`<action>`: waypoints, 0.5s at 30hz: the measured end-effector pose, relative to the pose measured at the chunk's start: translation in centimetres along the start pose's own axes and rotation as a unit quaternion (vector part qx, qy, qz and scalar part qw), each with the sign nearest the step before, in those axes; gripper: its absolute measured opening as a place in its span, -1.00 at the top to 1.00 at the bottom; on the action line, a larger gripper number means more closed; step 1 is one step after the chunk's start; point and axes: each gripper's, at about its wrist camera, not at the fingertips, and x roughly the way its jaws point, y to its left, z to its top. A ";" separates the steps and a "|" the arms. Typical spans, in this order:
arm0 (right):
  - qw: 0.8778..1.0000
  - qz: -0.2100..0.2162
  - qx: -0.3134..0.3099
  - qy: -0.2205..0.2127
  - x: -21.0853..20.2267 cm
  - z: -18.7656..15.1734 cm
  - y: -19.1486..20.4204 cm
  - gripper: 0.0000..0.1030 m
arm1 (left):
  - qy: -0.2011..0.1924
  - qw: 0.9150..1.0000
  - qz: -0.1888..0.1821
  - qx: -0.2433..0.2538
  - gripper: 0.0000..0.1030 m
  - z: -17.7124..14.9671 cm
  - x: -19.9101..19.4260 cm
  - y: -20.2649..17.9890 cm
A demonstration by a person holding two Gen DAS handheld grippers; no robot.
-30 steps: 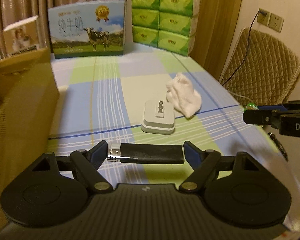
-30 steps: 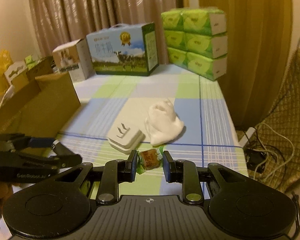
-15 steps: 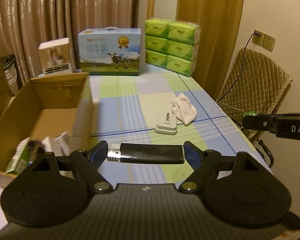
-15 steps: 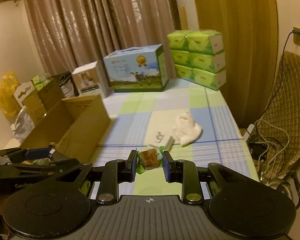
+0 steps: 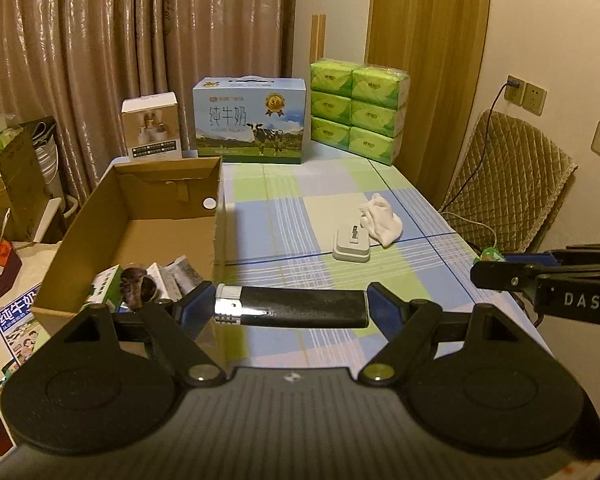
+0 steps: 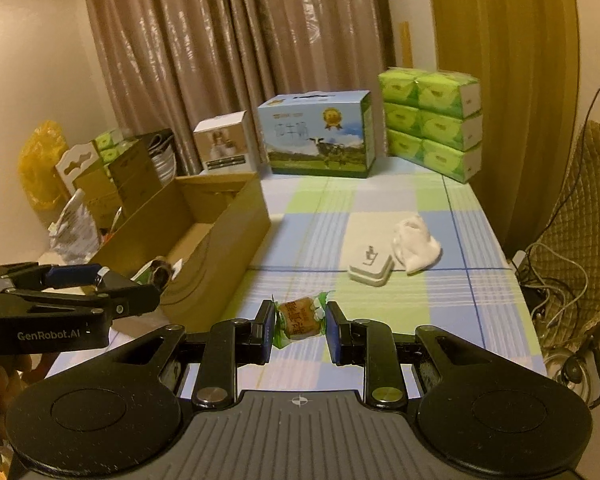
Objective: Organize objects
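Observation:
My left gripper (image 5: pixel 290 307) is shut on a black lighter (image 5: pixel 292 306) with a silver cap, held crosswise above the table's near edge, right of the open cardboard box (image 5: pixel 216 196). My right gripper (image 6: pixel 298 326) is shut on a wrapped snack (image 6: pixel 299 317) in a green-edged wrapper, held above the table. A white charger plug (image 5: pixel 351 243) and a white crumpled cloth (image 5: pixel 381 219) lie together on the checked tablecloth; they also show in the right wrist view as the plug (image 6: pixel 371 268) and the cloth (image 6: pixel 416 243). The box (image 6: pixel 224 220) holds several small packets (image 5: pixel 156 280).
A milk carton box (image 5: pixel 249 120), a small white box (image 5: pixel 151 126) and a stack of green tissue packs (image 5: pixel 358 116) stand at the table's far end. A quilted chair (image 5: pixel 508 184) and cables stand right of the table. Boxes and bags clutter the left.
Both grippers have pulled back and risen from the table with their objects. The cardboard box's inside has come into the left wrist view.

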 end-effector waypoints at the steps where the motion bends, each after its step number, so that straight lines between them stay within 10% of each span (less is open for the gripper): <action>1: 1.000 0.001 -0.003 0.001 0.0 0.0 0.3 0.54 | 0.000 1.000 0.001 0.000 -0.52 -0.1 -0.2 0.1; 15: 0.998 0.029 -0.046 0.020 2.0 -0.3 4.8 0.54 | 0.007 0.999 0.037 -0.010 -0.52 -0.6 -2.6 3.8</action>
